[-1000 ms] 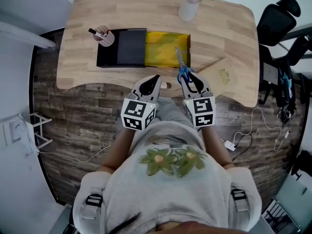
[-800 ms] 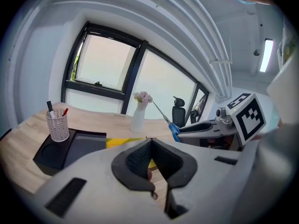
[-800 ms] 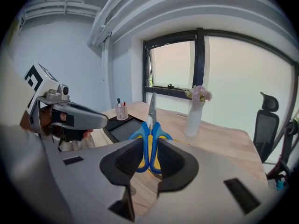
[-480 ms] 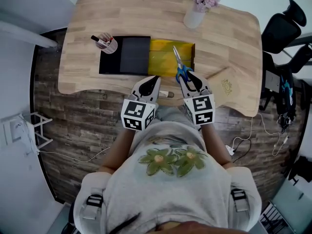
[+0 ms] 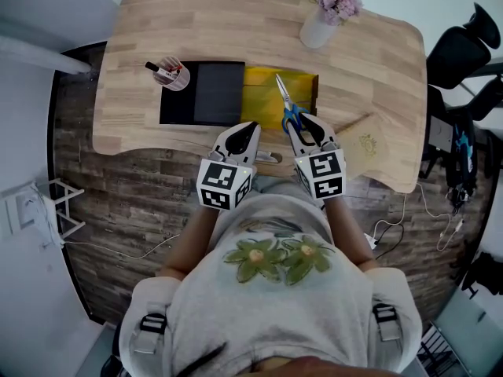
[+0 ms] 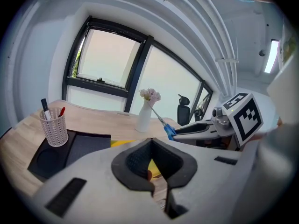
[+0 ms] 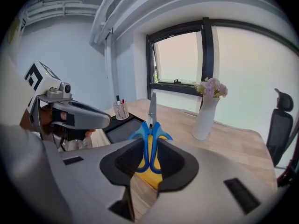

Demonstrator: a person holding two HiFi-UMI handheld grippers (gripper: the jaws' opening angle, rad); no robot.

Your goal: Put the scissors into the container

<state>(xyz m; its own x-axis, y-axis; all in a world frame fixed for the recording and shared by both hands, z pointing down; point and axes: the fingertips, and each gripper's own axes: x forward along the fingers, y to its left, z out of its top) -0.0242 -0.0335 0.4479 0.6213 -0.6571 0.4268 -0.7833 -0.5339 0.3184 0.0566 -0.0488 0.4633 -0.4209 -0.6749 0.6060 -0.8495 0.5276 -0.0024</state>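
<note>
Right jaws: the right gripper (image 7: pixel 150 143) is clenched on the blue handle loops of the scissors (image 7: pixel 151 129), one pad on each side.
Scissors: blades closed and pointing away from the person toward the far edge. In the head view they lie over the right part of the container, and I cannot tell whether they touch it.
Left jaws: the left gripper (image 6: pixel 152 140) has its pads pressed together at the tips with nothing between them. It sits just left of the right gripper, at the near edge.
Container: the yellow container (image 5: pixel 263 93) lies in the middle of the tabletop (image 5: pixel 377 69), just beyond both grippers.
Black tray: the black tray (image 5: pixel 218 93) butts against the container's left side.
Pen cup: a white mesh pen cup (image 5: pixel 174 75) with markers stands on the tray's far left corner.
Vase: a white vase of pale flowers (image 5: pixel 318 28) stands far right, well apart from the container.
Surroundings: a black office chair (image 5: pixel 464 45) stands right of the tabletop, on a wood-plank floor (image 5: pixel 118 179).
</note>
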